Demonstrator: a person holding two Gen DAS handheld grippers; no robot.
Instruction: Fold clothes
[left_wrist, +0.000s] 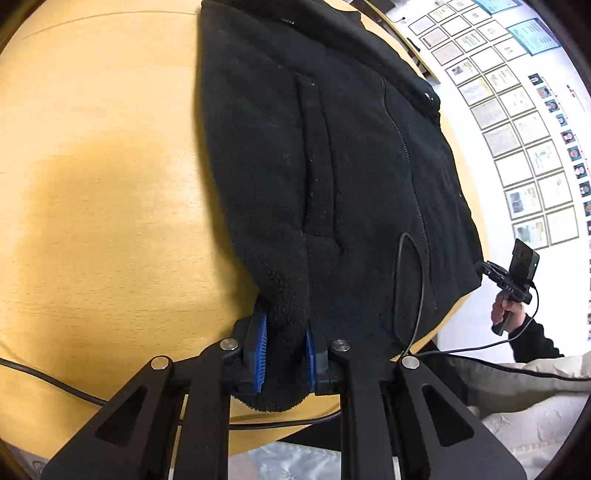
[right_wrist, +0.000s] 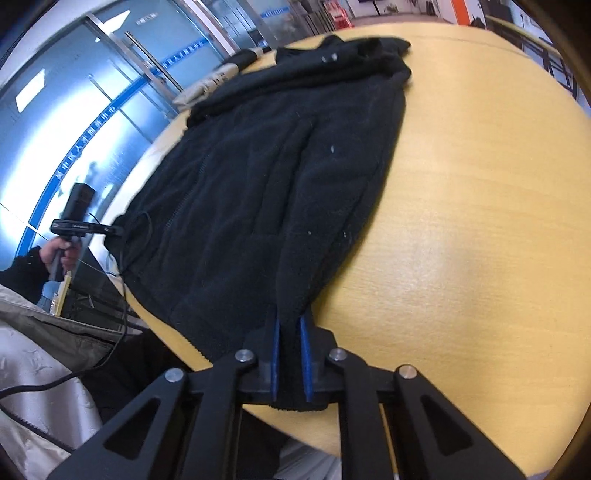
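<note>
A black fleece jacket (left_wrist: 332, 166) lies spread on a round wooden table (left_wrist: 92, 184), its zipper running down the middle. My left gripper (left_wrist: 286, 328) is shut on the jacket's near hem corner, fleece bunched between its blue pads (left_wrist: 260, 343). In the right wrist view the same jacket (right_wrist: 258, 192) stretches away from me, and my right gripper (right_wrist: 290, 325) is shut on its other near hem corner, close to the table's front edge. Each view shows the opposite gripper at the jacket's far side, the right gripper (left_wrist: 487, 273) and the left gripper (right_wrist: 110, 230), both held by a hand.
Bare yellow table top (right_wrist: 480, 221) lies beside the jacket. A black cable (left_wrist: 406, 288) loops over the hem. Pale quilted fabric (left_wrist: 535, 398) sits below the table edge. Folded items (right_wrist: 221, 77) rest at the far table rim. A poster wall (left_wrist: 517, 129) and glass doors (right_wrist: 92, 110) surround.
</note>
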